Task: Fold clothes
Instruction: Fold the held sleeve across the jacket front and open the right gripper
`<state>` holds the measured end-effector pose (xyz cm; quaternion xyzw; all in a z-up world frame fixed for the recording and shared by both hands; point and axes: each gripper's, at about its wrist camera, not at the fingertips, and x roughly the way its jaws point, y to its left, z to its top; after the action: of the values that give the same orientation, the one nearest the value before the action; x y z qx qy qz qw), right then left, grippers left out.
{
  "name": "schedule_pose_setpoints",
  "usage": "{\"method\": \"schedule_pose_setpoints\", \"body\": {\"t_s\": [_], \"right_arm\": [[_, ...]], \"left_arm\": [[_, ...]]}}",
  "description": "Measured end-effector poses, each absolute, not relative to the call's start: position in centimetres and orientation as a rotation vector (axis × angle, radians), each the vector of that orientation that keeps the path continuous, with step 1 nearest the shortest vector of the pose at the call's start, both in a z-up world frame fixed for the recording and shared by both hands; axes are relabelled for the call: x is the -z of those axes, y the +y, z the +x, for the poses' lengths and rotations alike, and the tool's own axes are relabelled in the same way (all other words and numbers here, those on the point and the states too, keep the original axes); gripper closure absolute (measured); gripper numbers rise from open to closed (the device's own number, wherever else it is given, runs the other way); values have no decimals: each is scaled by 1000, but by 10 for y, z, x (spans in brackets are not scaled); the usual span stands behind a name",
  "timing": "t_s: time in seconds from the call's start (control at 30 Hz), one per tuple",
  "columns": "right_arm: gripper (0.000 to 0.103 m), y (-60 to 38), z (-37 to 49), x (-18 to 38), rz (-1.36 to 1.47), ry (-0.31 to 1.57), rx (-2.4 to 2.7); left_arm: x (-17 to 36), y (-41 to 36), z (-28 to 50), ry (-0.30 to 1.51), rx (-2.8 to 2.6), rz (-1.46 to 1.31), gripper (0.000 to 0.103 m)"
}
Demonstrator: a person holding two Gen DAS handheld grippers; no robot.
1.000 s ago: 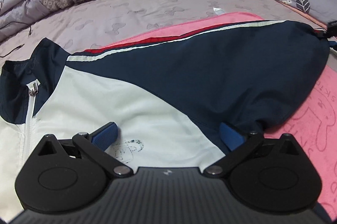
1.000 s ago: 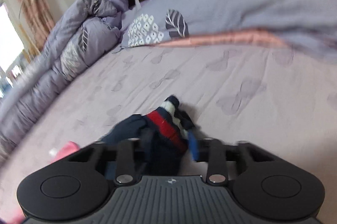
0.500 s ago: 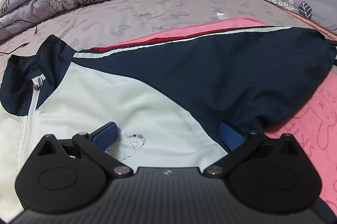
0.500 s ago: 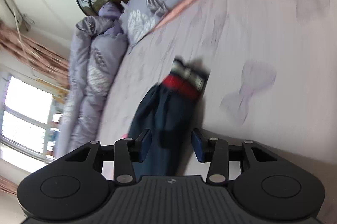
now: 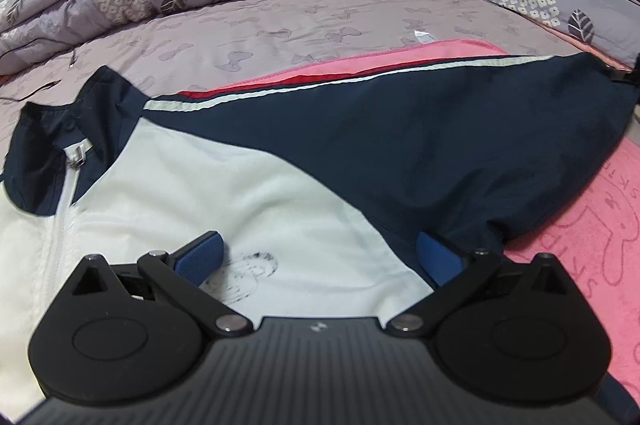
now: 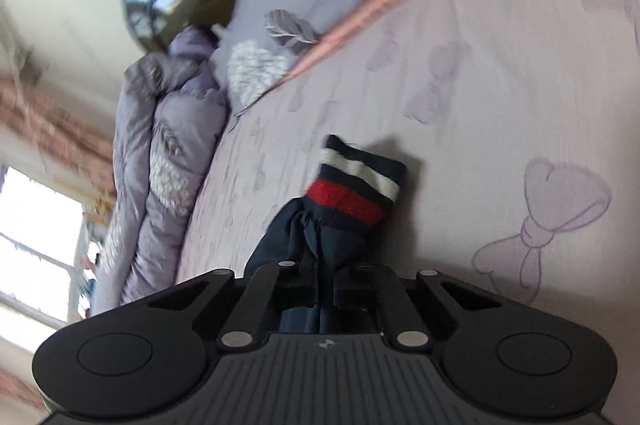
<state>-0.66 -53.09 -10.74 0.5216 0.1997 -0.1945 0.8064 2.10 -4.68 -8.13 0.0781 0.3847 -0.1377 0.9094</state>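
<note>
One jacket (image 5: 248,193), navy and white, is laid flat on a pink towel (image 5: 592,225) over the lilac bedsheet (image 5: 280,25). Its long axis runs left to right, with the collar at far left and a sleeve (image 5: 440,129) stretched toward the far right. The left gripper (image 5: 320,257) is held over the white chest panel, jaws spread wide, nothing clasped. The right gripper (image 6: 320,289) has just been closing and is clenched on the navy sleeve; its striped cuff (image 6: 356,185) points away over the sheet.

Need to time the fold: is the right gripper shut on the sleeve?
Shut on the sleeve: right gripper jaws just closed, navy fabric bunched between them.
</note>
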Motion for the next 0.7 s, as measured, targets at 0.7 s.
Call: {"method": "schedule_pose_setpoints", "body": {"t_s": [0.7], "right_arm": [[97,71,18,-13,-101,470,-463]], "left_arm": [[-10,303,-179,712,-226,-194,0]]}}
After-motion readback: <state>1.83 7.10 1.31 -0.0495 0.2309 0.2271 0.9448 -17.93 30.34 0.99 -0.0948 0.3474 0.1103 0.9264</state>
